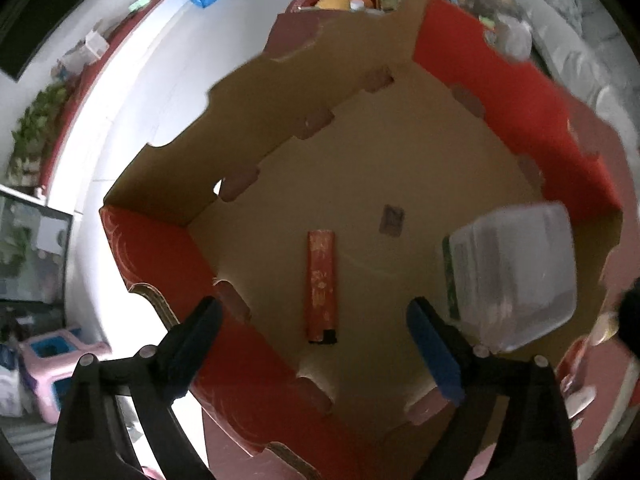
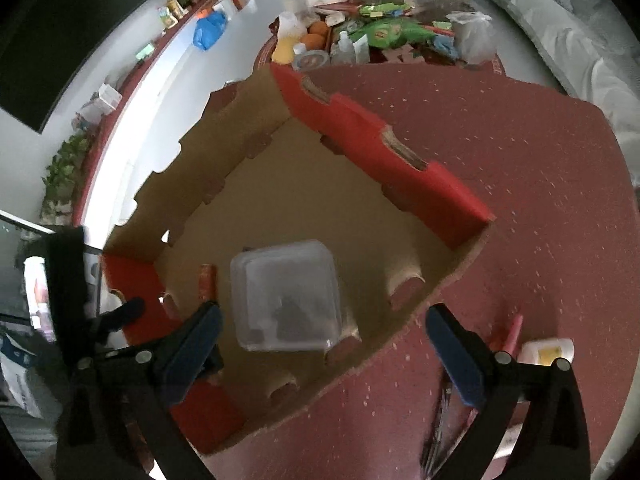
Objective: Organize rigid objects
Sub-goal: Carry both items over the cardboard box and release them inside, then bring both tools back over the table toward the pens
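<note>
Translucent square plastic container (image 2: 286, 296): you find it inside the red-walled cardboard box (image 2: 380, 144).
Red flat rectangular packet (image 1: 321, 285): lying on the box floor, apart from the container.
Left gripper (image 1: 314, 344): your jaws are apart, empty.
Right gripper (image 2: 324, 350): your jaws are apart, empty.

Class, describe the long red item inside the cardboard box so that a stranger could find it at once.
Start at the open cardboard box with red outer walls. On its brown floor lies a slim red stick-shaped pack with a black end. Its neighbour, the clear plastic container, is bulky and see-through.
</note>
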Tool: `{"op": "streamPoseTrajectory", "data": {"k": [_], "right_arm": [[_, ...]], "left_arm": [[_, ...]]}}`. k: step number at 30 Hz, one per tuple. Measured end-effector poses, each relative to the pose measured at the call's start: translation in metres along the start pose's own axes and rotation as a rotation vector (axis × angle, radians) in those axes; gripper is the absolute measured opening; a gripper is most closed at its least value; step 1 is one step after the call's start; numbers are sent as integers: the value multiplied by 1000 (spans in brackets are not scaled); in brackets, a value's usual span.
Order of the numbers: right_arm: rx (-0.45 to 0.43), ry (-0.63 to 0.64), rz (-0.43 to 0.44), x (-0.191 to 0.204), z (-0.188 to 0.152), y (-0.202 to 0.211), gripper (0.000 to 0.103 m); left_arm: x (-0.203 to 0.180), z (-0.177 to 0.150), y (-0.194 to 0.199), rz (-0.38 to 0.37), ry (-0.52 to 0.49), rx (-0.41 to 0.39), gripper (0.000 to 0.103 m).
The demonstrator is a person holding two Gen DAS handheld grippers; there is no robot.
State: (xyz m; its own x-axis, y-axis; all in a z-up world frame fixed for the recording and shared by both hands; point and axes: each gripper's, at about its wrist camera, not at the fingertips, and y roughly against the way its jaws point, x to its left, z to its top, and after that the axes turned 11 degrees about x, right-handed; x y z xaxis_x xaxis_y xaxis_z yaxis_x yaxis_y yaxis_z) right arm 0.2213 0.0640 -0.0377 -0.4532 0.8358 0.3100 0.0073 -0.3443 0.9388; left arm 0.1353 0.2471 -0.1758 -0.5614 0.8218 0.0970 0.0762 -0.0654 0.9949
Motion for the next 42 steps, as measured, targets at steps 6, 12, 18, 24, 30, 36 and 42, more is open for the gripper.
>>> {"op": "streamPoseTrajectory", "data": {"k": [6, 12, 18, 24, 30, 36, 42], "right_arm": [[-26, -18, 42, -13, -35, 27, 103], [-21, -129, 103, -51, -96, 51, 103], [108, -298, 65, -110, -195, 40, 103], [247, -486, 51, -147, -283, 13, 103], [363, -699, 130, -176, -331, -7, 103], [319, -614, 60, -200, -324, 7, 103], [361, -509, 60, -235, -317, 3, 103]], "left_arm": [[-1, -38, -7, 56, -43, 34, 95], [10, -95, 11, -98, -39, 27, 103], [-7, -167, 68, -240, -141, -54, 103], [-70, -220, 95, -341, -437, 7, 103], [-140, -235, 71, -252, -540, 90, 103], [-170, -190, 41, -230, -329, 120, 103], [-194, -135, 15, -78, -137, 75, 103]]}}
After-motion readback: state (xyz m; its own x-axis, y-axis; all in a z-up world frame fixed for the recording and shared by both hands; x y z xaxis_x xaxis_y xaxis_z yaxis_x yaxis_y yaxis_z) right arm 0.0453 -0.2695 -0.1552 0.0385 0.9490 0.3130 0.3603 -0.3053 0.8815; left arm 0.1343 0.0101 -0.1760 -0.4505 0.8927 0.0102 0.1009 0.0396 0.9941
